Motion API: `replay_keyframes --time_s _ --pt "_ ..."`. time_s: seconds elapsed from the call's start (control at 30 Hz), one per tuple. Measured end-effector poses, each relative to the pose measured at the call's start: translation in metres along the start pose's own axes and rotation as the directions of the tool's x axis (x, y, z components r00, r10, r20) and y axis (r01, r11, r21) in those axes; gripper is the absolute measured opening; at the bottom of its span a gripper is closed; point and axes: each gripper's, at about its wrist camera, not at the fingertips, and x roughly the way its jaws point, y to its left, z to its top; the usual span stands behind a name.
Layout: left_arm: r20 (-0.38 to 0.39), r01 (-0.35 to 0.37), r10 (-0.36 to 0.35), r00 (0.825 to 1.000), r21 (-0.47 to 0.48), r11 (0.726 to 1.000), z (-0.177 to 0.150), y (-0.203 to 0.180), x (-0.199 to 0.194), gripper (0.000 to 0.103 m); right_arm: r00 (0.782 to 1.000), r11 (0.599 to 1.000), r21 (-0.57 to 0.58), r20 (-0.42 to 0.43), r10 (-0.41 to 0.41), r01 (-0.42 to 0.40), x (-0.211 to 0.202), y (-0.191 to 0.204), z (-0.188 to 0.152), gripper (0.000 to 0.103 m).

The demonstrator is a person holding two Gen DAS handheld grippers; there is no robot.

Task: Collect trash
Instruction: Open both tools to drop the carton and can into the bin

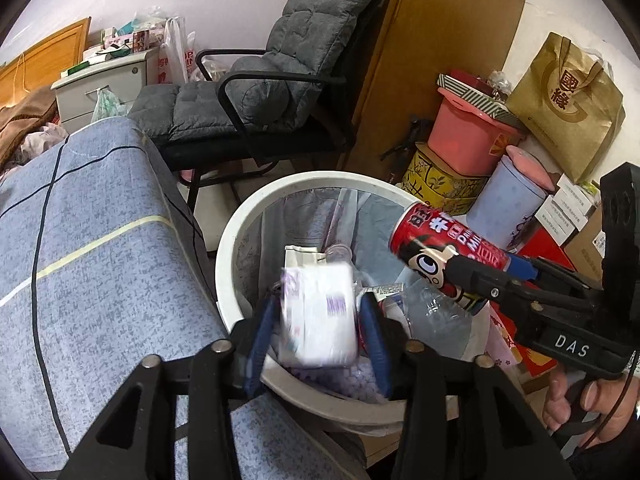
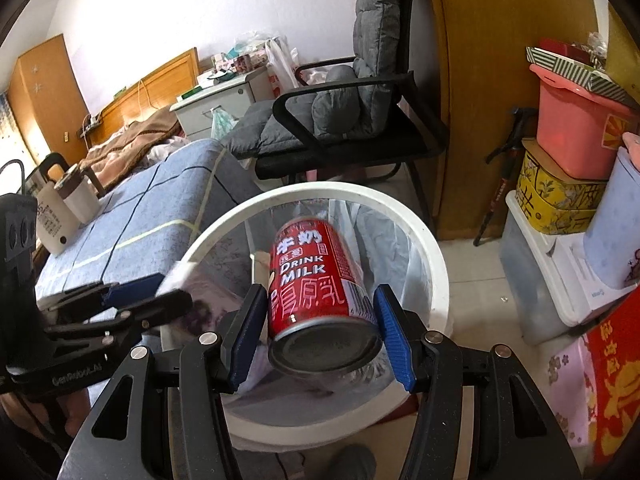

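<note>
Trash sits in a white bin [image 1: 230, 248] with a clear bag inside it. The bin stands on the floor, just beside a blue checked bed cover [image 1: 92, 220].

A white paper pack [image 1: 318, 314] with purple marks is above the bin. It looks blurry. It is between the blue pads of the left gripper [image 1: 318, 332]. The pads stand apart from the pack on both sides, with small gaps, so the jaws are not squeezing it.

A red milk can [image 2: 316, 284] is in the right gripper [image 2: 322, 332]. The can is tilted, with its flat grey bottom toward the right wrist camera. It hangs over the open mouth of the bin. The blue pads press on both sides of the can, so it is held tight. A hand [image 1: 588, 400] holds the handle of this gripper.

Behind the bin is a black chair [image 2: 360, 120] with a grey cushion. To the right are a pink tub [image 2: 576, 132] and a yellow box [image 2: 556, 204], stacked up.
</note>
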Motion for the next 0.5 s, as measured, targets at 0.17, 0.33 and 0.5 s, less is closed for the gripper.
replay_keyframes --time_s 0.17,0.33,0.5 --pt "0.011 0.007 -0.007 1.0 -0.012 1.0 -0.001 0.003 -0.007 0.048 1.0 1.0 -0.002 0.02 -0.008 0.008 -0.005 0.001 0.001 0.056" --pt "0.023 0.002 -0.002 1.0 -0.014 1.0 -0.004 0.003 -0.016 0.048 0.999 1.0 -0.004 0.034 -0.006 0.006 -0.015 0.006 0.0 0.056" --pt "0.04 -0.002 0.003 0.999 -0.007 1.0 -0.009 -0.001 -0.031 0.048 0.999 1.0 -0.027 0.046 0.0 0.002 -0.03 0.02 -0.005 0.056"
